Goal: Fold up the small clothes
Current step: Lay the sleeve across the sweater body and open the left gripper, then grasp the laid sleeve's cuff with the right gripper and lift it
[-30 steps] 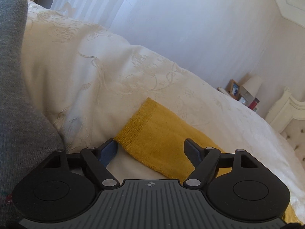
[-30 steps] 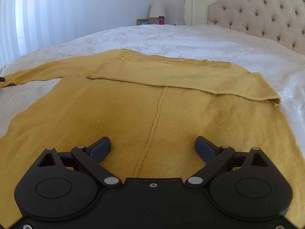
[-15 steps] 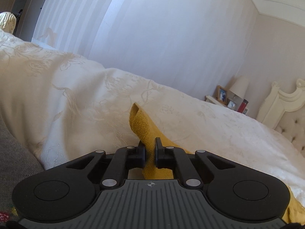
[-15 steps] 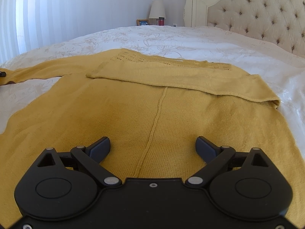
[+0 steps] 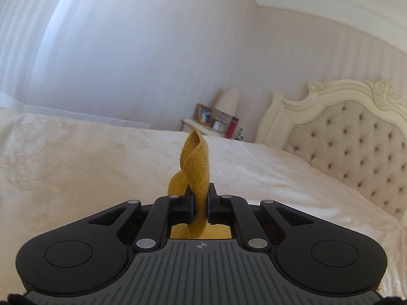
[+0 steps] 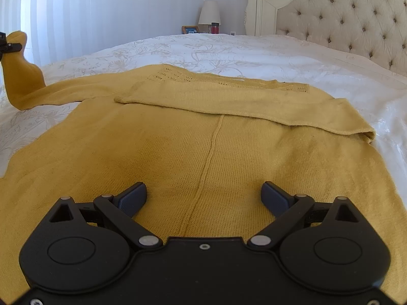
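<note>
I am clamping my left gripper (image 5: 200, 204) on the sleeve (image 5: 195, 160), lifting it off the bed's (image 6: 229, 50) left edge to fold across the sweater (image 6: 203, 152); my right gripper (image 6: 204, 197) is hovering spread apart.

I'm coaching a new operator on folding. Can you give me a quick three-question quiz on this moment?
1. True or false: the left gripper is shut on the mustard-yellow knitted sweater's sleeve cuff.
2. The right gripper is: A) open above the sweater's body; B) clamping the hem; C) out of view.
3. Fill in: the other sleeve lies folded across the sweater's ____.

Key: 1 true; 2 A; 3 body.
</note>
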### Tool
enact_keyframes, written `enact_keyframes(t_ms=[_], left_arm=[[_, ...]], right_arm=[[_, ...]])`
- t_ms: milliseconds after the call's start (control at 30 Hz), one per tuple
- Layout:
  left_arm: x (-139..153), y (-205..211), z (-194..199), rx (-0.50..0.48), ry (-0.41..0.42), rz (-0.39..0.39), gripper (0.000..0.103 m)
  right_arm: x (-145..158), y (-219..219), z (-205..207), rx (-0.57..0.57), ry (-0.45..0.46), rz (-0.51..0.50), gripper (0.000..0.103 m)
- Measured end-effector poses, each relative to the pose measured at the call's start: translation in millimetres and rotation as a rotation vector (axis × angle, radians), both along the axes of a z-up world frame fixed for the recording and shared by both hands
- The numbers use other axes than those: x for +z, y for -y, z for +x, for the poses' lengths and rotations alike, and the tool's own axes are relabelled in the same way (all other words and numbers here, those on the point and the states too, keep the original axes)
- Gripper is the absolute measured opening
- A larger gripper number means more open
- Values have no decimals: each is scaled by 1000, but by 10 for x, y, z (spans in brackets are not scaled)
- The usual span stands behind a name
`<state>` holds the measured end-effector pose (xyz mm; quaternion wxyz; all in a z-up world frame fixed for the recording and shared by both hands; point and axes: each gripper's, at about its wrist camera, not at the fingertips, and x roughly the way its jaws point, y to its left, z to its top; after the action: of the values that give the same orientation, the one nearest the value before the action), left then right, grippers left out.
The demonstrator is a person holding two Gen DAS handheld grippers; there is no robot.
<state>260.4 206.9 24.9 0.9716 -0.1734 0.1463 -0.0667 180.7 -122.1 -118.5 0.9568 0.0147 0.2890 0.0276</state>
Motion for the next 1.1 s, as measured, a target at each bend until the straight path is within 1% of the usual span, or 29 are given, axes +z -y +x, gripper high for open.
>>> enact_keyframes(t_ms=[67,133,233,267,367,400,433,467,500,633,700,800,867,1000,1100], left_arm=[[-7,309,46,-64,-11,-3,8],[-69,633,146,-133,-39,-12,8],[-245,1070,343,-230,-118,-43,8],[-300,1210,393,-258,-139,-35,9],[-455,1565,498,-321,-195,30,10],[-520,1650,495,-344,-214,55,11],[-560,1708,499,-360,-230,76,21],[-592,1765,473,-374,-245,102,27],[-614,1799,438,-380,-252,125,28],[-671,1782,242,-363,-256,216,37],[-718,1768,137,-336,-275,262,37],[-815,1665,17,-287,-296,306,37],[-878,1559,-71,-251,-303,329,37],[-1013,1404,-224,-207,-281,359,37],[-1099,1365,-320,-187,-249,357,39]], right_arm=[[-2,3,2,1,-1,4,96],[-4,13,6,2,-1,12,96],[-7,40,12,4,-3,31,97],[-7,48,13,5,-3,38,97],[-6,63,7,5,-1,55,97],[-6,68,7,6,-1,59,97],[-5,78,7,7,-1,67,97],[-5,83,6,7,-1,72,97],[-4,90,4,7,0,79,97],[-1,118,1,7,3,104,97],[0,126,0,8,3,112,97],[5,146,-5,13,1,132,98],[7,173,-3,18,-2,153,99],[9,254,9,30,-7,205,100],[12,297,40,46,-19,233,102]])
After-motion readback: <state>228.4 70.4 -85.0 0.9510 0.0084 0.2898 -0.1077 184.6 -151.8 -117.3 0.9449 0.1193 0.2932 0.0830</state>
